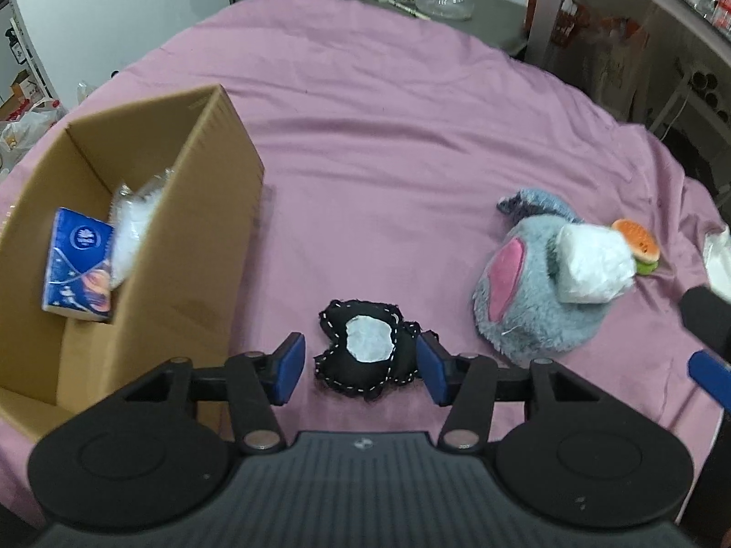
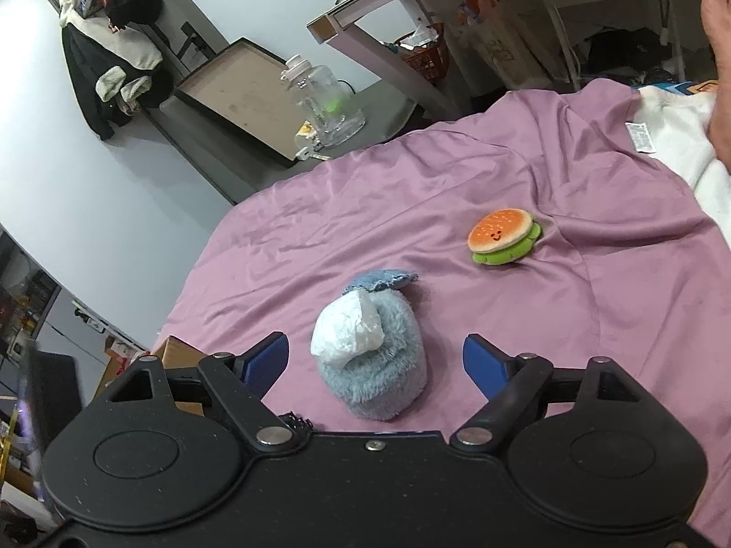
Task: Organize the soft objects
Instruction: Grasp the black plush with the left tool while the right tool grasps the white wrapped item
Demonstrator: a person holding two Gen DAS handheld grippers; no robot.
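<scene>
We see a mauve sheet (image 1: 388, 137); on it a black pouch (image 1: 365, 356) w/ white stitching & patch, grey plush (image 1: 534, 292) w/ pink ear, orange-green burger (image 2: 505, 236); brown box (image 1: 150, 237), blue pack (image 1: 77, 265).

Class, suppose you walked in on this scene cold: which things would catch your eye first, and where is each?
The pink sheet fills both views. Nearest the open left gripper lies a black heart pillow with a white patch, and a cardboard box on its left holds a blue tissue pack. Between the open right gripper's fingers sits a grey plush with a white bag on it, and a burger toy beyond.
</scene>
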